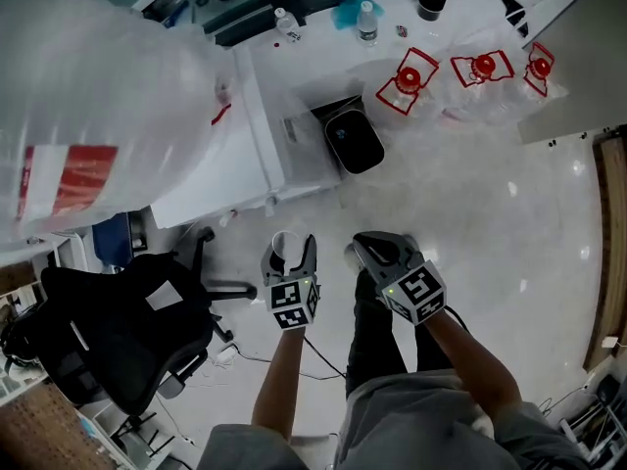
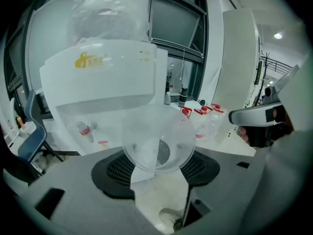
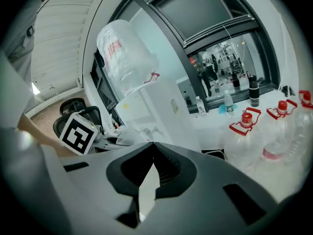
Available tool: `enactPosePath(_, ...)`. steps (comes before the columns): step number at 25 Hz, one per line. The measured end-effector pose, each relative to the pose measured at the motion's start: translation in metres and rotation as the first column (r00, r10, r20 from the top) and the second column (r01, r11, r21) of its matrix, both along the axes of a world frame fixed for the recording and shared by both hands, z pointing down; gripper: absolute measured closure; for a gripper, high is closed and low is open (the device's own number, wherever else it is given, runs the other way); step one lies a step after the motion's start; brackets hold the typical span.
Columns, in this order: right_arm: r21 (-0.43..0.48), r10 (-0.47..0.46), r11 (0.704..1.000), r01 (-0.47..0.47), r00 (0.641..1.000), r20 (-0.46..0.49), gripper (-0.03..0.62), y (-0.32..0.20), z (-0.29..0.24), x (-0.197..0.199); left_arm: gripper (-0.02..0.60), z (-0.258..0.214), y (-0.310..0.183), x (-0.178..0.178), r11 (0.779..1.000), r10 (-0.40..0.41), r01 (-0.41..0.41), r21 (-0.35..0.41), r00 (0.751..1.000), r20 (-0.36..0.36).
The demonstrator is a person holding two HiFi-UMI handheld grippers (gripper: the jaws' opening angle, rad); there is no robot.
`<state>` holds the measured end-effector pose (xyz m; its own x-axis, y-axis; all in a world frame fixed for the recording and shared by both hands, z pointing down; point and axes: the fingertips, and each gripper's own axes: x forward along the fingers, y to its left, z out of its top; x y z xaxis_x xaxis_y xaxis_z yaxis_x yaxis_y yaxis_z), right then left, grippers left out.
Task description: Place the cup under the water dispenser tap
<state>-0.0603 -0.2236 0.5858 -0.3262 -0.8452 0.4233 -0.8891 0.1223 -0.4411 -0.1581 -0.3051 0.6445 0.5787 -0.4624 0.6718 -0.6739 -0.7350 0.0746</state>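
A clear plastic cup (image 2: 157, 140) sits between the jaws of my left gripper (image 2: 158, 156), mouth towards the camera, and both pads press its sides. In the head view the cup (image 1: 284, 244) and left gripper (image 1: 289, 255) hang over the floor, in front of the white water dispenser (image 1: 250, 145) with its big inverted bottle (image 1: 98, 86). The dispenser's red tap (image 2: 84, 129) shows left of the cup and well apart from it. My right gripper (image 1: 361, 253) is beside the left one; its jaws (image 3: 152, 148) meet at the tips and hold nothing.
A black office chair (image 1: 127, 331) stands at the left. Several water jugs with red caps (image 1: 411, 76) sit on the floor at the back right, with a dark bin (image 1: 353, 140) beside the dispenser. Small bottles (image 1: 367, 23) line the window sill.
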Motion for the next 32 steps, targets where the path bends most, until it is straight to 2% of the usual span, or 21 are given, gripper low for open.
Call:
enactPosePath(7,-0.022,-0.008,1.0,0.008,1.0,0.0,0.583,0.004,0.038,0.001,0.313,0.06,-0.018,-0.007,1.0,-0.006,0.006,0.009,0.999,0.037)
enactPosePath(14,0.003,0.027,1.0,-0.027,1.0,0.015,0.583,0.002,0.063,0.003,0.313,0.115,-0.042,-0.004,0.999,-0.022,0.021,0.024,0.998,0.059)
enactPosePath(20,-0.046,0.045,0.998,-0.045,0.999,0.014,0.583,0.015,0.098,0.007,0.313,0.161,-0.057,-0.007,0.998,-0.051,0.048,0.039,0.995,0.082)
enactPosePath(32,-0.051,0.101,0.994,-0.101,0.995,-0.001,0.583,0.031,0.127,0.023,0.313,0.22,-0.086,-0.013,0.997,-0.068,0.062,0.047,0.989,0.129)
